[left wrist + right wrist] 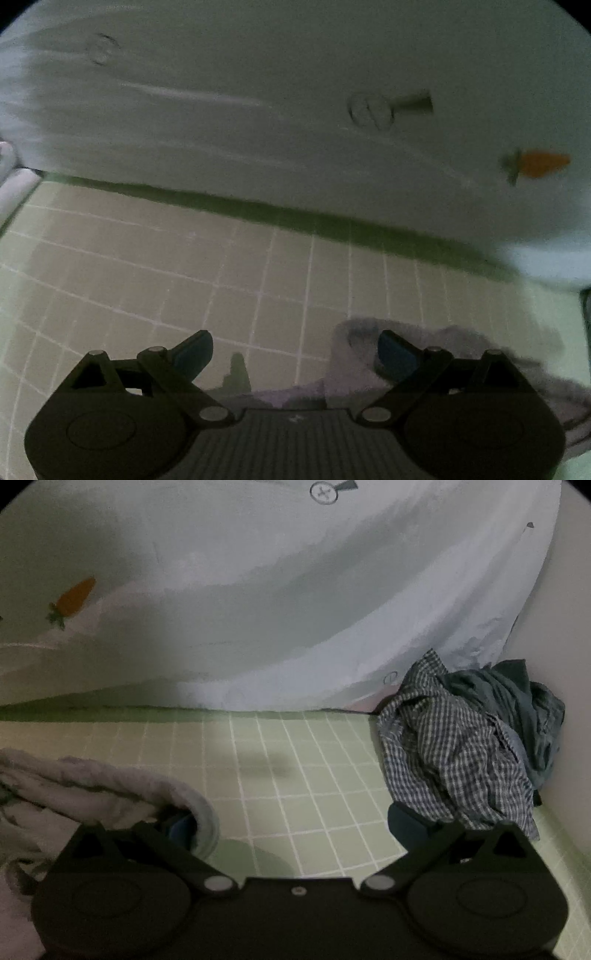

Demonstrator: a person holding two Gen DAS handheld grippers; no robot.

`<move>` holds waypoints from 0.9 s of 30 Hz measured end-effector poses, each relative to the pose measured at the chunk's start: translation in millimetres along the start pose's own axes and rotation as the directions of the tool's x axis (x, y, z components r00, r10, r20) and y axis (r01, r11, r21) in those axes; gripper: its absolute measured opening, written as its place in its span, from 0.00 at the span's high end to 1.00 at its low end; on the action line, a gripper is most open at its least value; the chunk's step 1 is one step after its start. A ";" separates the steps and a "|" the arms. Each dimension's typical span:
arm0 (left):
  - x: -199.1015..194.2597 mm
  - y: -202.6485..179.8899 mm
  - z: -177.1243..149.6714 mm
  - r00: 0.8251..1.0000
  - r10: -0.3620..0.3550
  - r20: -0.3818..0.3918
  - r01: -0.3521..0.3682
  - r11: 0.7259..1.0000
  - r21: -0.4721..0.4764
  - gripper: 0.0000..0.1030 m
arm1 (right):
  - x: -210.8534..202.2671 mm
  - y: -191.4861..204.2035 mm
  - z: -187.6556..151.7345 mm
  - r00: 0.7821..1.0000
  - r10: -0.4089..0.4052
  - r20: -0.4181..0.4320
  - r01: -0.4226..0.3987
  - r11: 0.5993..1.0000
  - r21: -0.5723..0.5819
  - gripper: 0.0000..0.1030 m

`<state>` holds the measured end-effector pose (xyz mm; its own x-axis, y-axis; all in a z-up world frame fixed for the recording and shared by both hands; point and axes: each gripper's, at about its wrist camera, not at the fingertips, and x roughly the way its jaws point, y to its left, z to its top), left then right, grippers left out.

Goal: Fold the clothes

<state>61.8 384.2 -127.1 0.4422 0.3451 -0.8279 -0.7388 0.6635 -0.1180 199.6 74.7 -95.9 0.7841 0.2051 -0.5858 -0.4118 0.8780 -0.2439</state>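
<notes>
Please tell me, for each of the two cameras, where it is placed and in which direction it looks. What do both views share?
Left wrist: sits on the left gripper, low over the green checked surface, facing the white sheet; its open fingers show, the grey garment at one.
Right wrist: sits on the right gripper, facing the same sheet and a checked shirt pile; open fingers show.
Shared: sheet, carrot print, checked surface, grey garment.

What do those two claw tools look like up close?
Both look alike. The left gripper has a matte black body with ribbed centre, two round housings, angled black link arms joined by silver pins, and blue fingertips. The right gripper matches, with a small screw at centre. No cables or sleeves show.
</notes>
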 end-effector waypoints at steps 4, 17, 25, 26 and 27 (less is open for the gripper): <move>16.3 -14.9 -5.0 0.993 0.116 -0.011 -0.114 0.987 0.116 0.07 | 6.2 -1.7 -3.4 1.000 -0.005 -0.019 0.005 1.000 0.002 0.00; -108.5 3.1 -54.7 0.921 0.208 0.331 -0.244 0.967 0.070 0.06 | -46.1 -9.8 -5.4 0.994 -0.015 0.105 0.018 1.000 -0.024 0.00; -149.6 30.7 -134.6 0.928 0.217 0.304 -0.252 0.964 0.082 0.06 | -91.2 -12.7 -33.8 0.990 0.017 0.140 -0.018 1.000 0.008 0.00; -149.3 33.0 -144.1 0.937 0.210 0.278 -0.244 0.965 0.093 0.06 | -94.1 -12.2 -41.5 0.992 0.023 0.125 -0.024 1.000 0.004 0.00; -148.9 35.3 -153.6 0.946 0.204 0.252 -0.236 0.966 0.105 0.06 | -97.1 -11.6 -49.2 0.994 0.029 0.109 -0.030 1.000 0.000 0.00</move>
<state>-108.3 254.2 -92.2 0.3960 0.6289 -0.6690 -0.7648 0.6292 0.1388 105.4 23.3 -74.2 0.8178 0.2769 -0.5045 -0.4348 0.8716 -0.2265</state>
